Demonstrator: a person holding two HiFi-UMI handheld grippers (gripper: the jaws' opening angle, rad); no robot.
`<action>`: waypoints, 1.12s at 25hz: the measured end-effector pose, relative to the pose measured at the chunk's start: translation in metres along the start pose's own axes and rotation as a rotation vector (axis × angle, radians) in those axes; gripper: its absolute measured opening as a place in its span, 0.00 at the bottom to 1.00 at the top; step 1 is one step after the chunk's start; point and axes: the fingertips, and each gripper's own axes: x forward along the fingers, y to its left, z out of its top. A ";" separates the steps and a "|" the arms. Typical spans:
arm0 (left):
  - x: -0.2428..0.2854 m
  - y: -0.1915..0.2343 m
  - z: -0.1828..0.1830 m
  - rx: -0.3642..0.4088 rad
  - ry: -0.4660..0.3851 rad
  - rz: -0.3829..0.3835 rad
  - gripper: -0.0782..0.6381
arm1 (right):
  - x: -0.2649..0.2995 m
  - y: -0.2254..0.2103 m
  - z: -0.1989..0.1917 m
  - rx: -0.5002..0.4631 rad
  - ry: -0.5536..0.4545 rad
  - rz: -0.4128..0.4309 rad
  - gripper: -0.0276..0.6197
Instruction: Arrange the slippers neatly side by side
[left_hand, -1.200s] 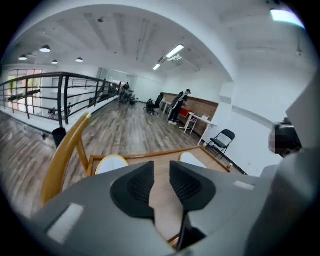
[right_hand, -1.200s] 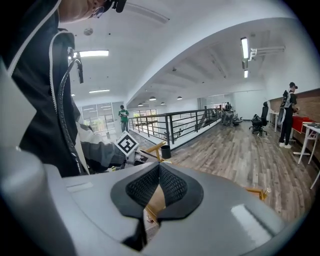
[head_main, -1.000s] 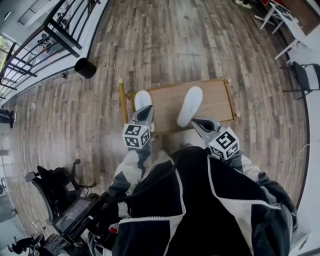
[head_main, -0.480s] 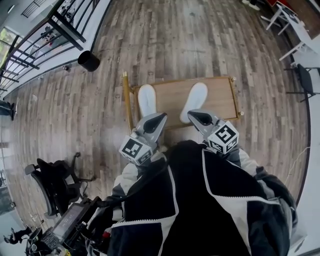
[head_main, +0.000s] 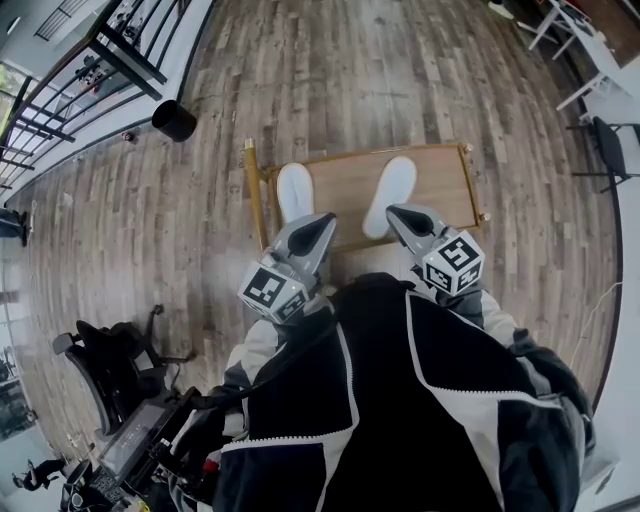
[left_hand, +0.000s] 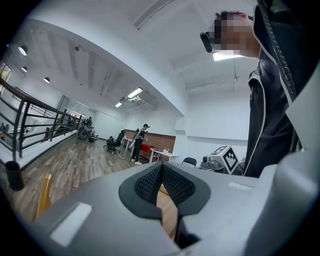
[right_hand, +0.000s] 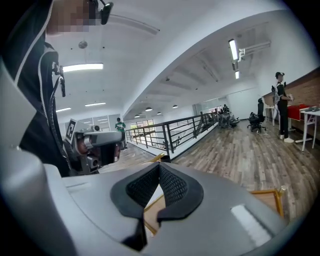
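The wood floor (head_main: 350, 80) spreads wide around you. Right in front of you stands the low wooden counter (head_main: 340, 192), and both slippers already lie on it, so nothing needs fetching.

The left slipper (head_main: 294, 192) sits near the counter's left end and points roughly straight away from you. The right slipper (head_main: 390, 196) lies near the middle, well apart from the other, with bare board between them. It is slanted, its toe leaning off to your right. The pair is neither close together nor parallel, so I judge the arranging itself not yet done.

Your left tongs (head_main: 322, 222) are held at the counter's near edge, by the left slipper's heel. Their jaws are pressed together with nothing between them. Your right tongs (head_main: 397, 213) sit by the right slipper's heel, also closed and empty. Neither slipper is gripped.

As I read it, you still have to open one pair of tongs and take hold of a slipper, most likely the slanted right one. Then you bring it just beside its mate and square the toes so both point the same way.
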 end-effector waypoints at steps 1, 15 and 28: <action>0.000 0.001 0.000 -0.009 0.000 0.007 0.14 | -0.001 -0.008 -0.005 0.014 0.014 -0.029 0.05; -0.005 0.014 -0.005 -0.040 -0.009 0.075 0.14 | 0.017 -0.118 -0.124 0.226 0.319 -0.336 0.29; -0.012 0.014 -0.001 -0.040 0.009 0.112 0.14 | 0.056 -0.192 -0.220 0.530 0.533 -0.473 0.29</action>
